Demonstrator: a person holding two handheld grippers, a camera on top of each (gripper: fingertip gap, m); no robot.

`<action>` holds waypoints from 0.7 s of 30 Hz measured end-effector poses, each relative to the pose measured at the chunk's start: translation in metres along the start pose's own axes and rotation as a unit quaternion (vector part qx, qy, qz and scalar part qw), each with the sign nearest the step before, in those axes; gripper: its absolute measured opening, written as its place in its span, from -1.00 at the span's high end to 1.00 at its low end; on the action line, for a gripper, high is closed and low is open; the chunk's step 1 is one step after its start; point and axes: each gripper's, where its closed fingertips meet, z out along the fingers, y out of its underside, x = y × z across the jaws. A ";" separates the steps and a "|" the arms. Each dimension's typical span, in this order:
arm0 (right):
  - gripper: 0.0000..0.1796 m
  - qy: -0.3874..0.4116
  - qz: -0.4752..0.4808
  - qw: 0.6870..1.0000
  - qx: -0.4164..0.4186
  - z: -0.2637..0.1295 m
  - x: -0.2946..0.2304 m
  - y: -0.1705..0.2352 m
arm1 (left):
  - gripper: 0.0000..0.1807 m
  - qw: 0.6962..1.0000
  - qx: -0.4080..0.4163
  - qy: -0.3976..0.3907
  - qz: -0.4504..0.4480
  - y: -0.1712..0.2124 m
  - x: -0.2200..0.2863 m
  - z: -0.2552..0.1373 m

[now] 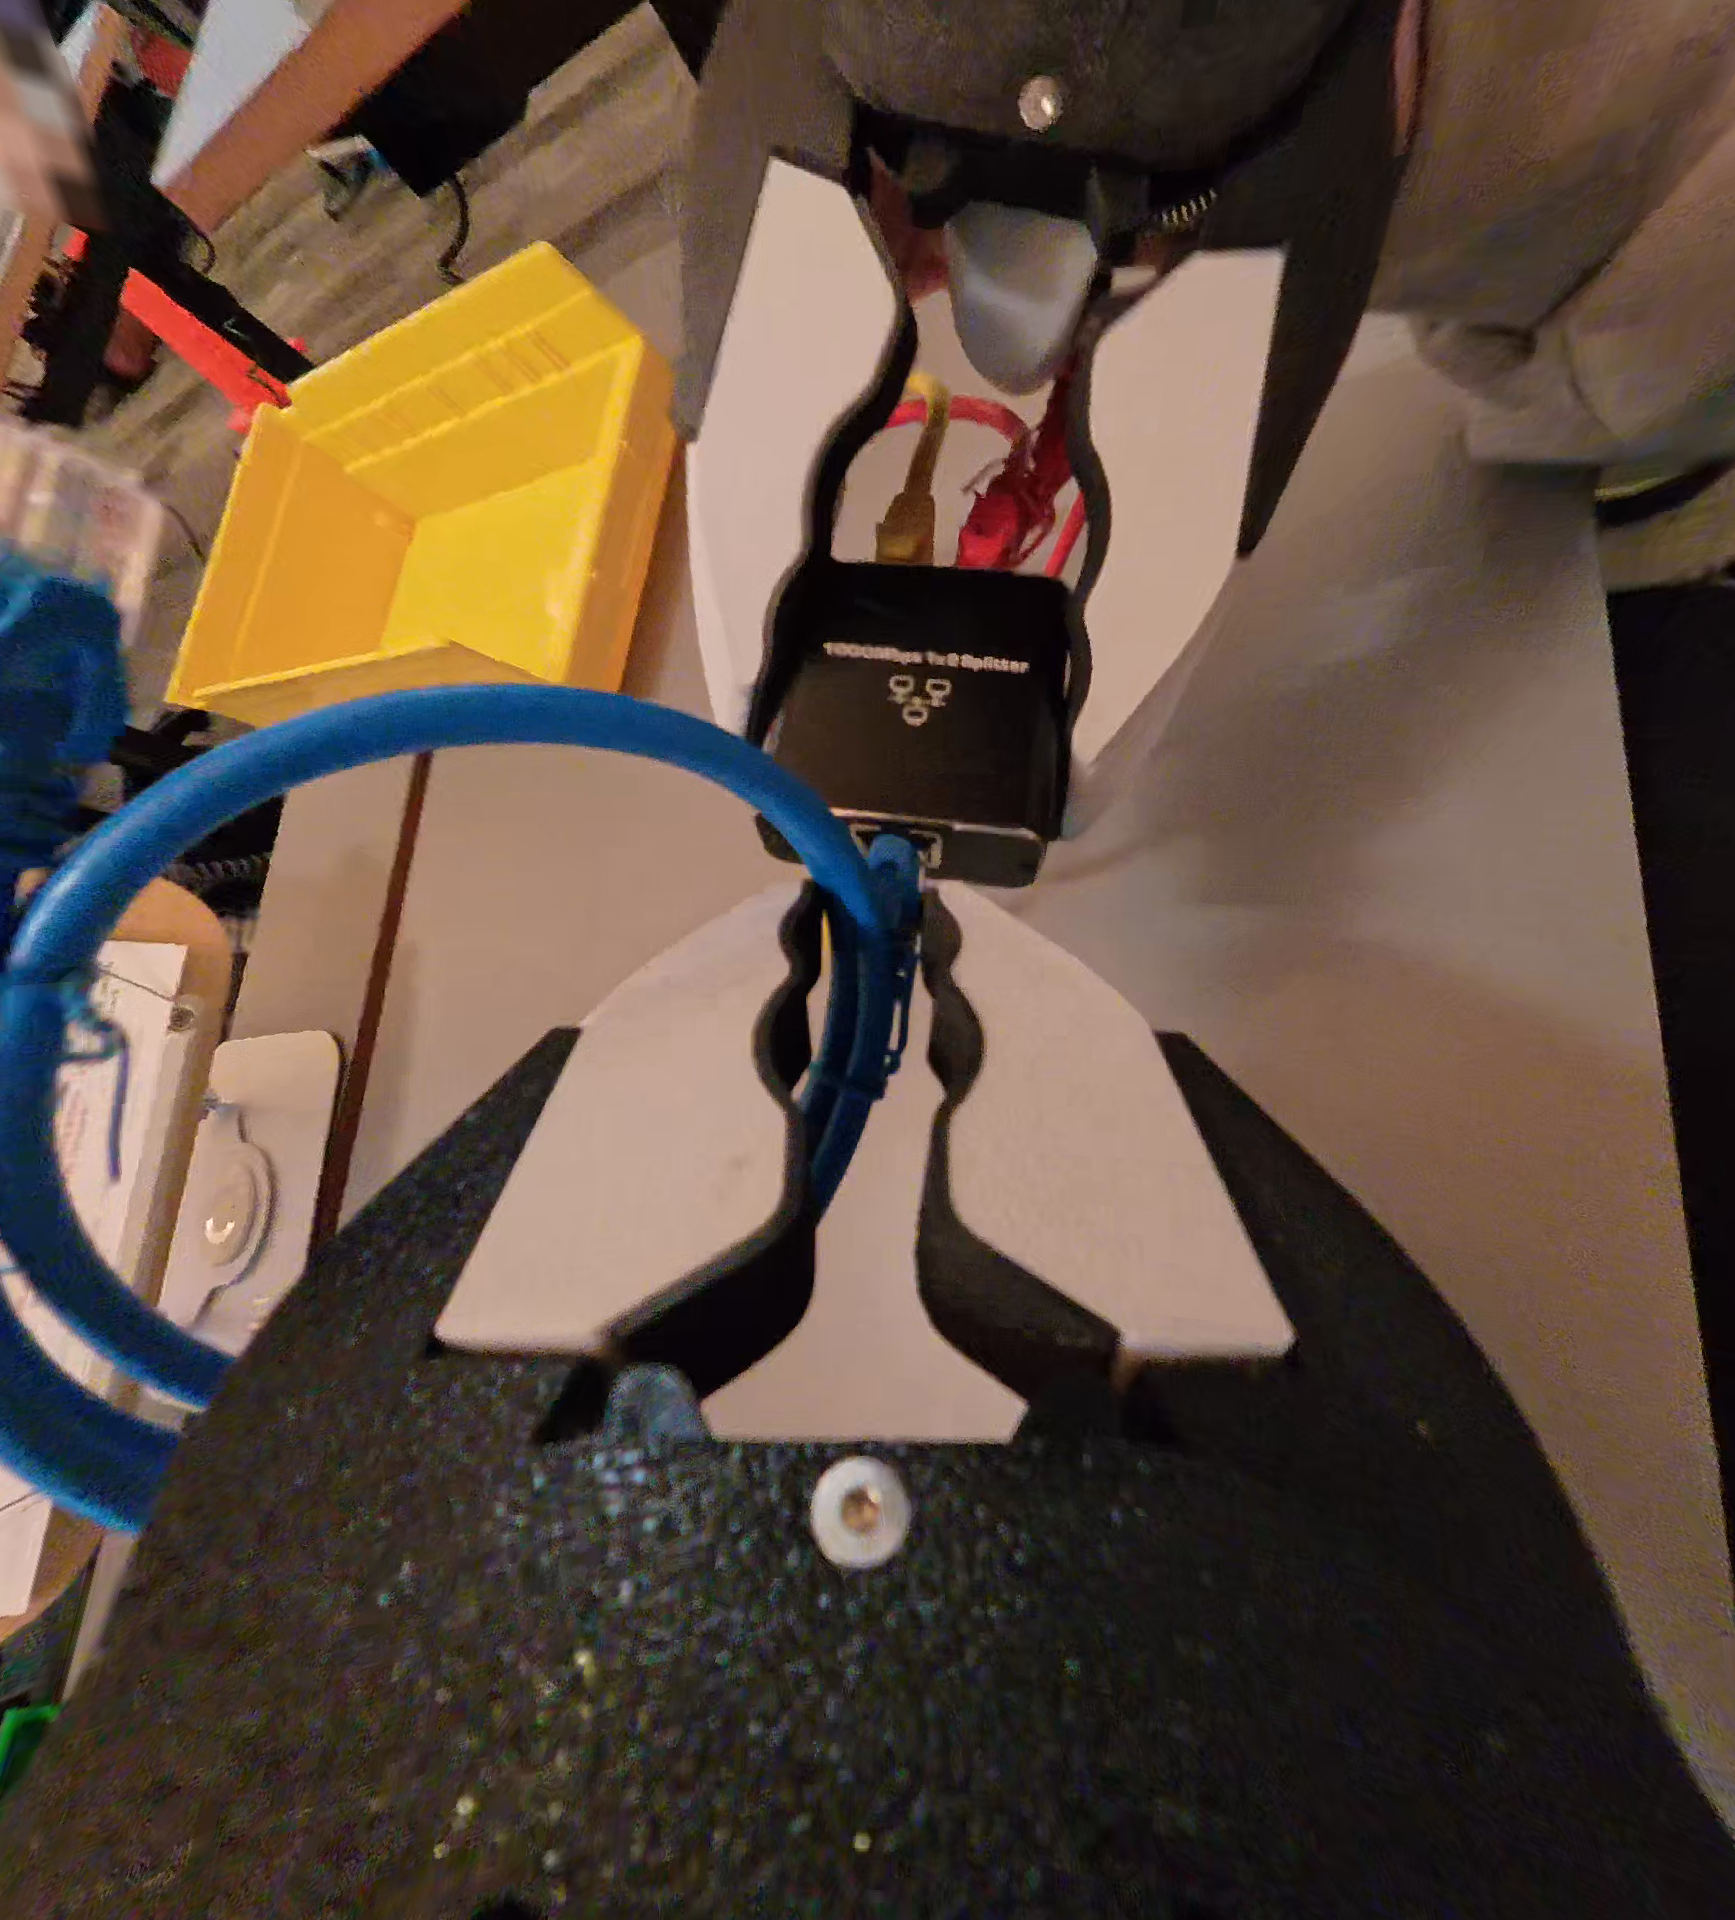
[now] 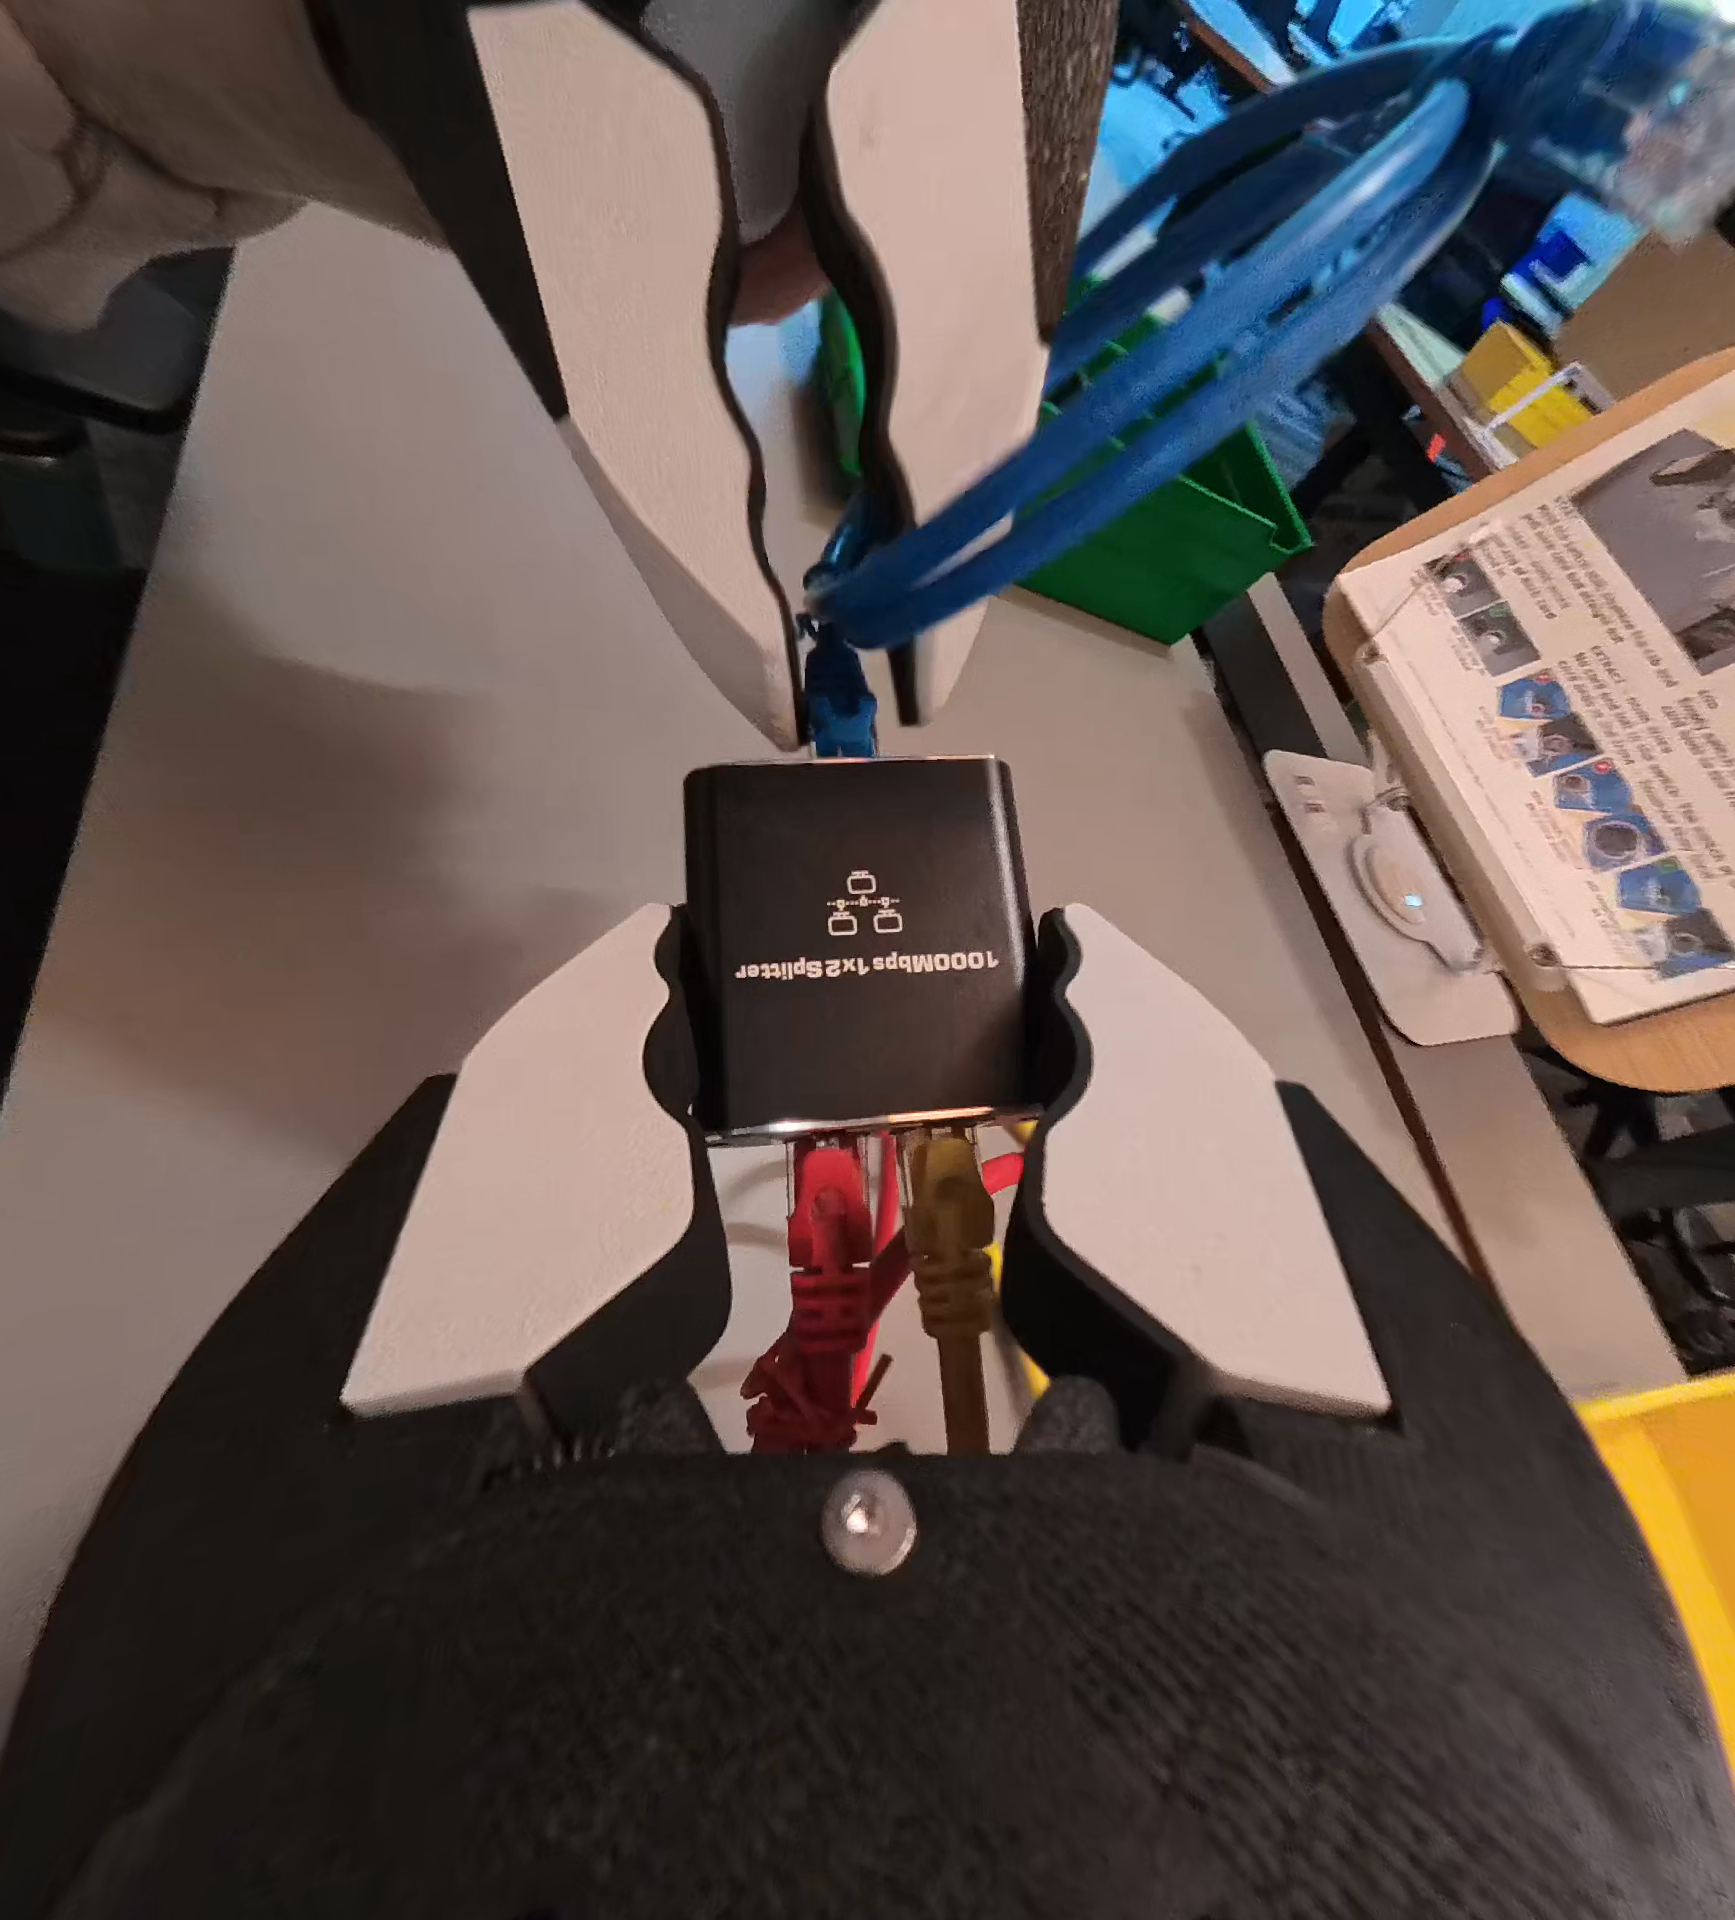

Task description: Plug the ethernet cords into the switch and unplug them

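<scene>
So the small black box-shaped switch [image 2: 858, 940] is held just above the pale surface [image 2: 343, 623], clamped on its two side walls by the right tool [image 2: 858, 1023], which is closed on it. A red ethernet cord [image 2: 827, 1221] and a yellow ethernet cord [image 2: 946, 1226] sit side by side in the two ports on the face nearest that tool, running back between its fingers. The bit that matters is on the opposite face: the blue ethernet cord [image 1: 427, 748] has its plug [image 1: 892, 868] right at the single port there, and the left tool [image 1: 868, 997] is pinched shut on the cord just behind that plug. The plug, the switch's long axis and both tools line up almost dead straight, tools nose to nose with the switch between them. I can't tell whether the plug is fully seated or only at the mouth of the port. Either way, I'd guess the next move runs along that one line, with the left tool doing the travelling. The rest of the blue cord loops off to the left tool's left, toward a yellow plastic bin [image 1: 427, 499].
</scene>
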 end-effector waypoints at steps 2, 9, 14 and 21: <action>0.29 0.025 -0.008 1.000 -0.012 0.000 0.007 0.003 | 0.66 0.998 0.053 -0.035 -0.023 -0.014 -0.012 -0.009; 0.29 0.185 0.013 0.983 -0.006 -0.052 0.071 0.008 | 0.22 0.961 0.218 -0.148 -0.088 -0.046 -0.041 -0.074; 0.29 0.266 0.075 0.956 0.097 -0.118 0.164 -0.015 | 0.26 0.960 0.207 -0.133 -0.134 -0.011 -0.037 -0.059; 0.29 0.327 0.123 0.910 0.223 -0.150 0.303 -0.007 | 0.28 0.969 0.177 -0.090 -0.148 0.017 -0.023 -0.019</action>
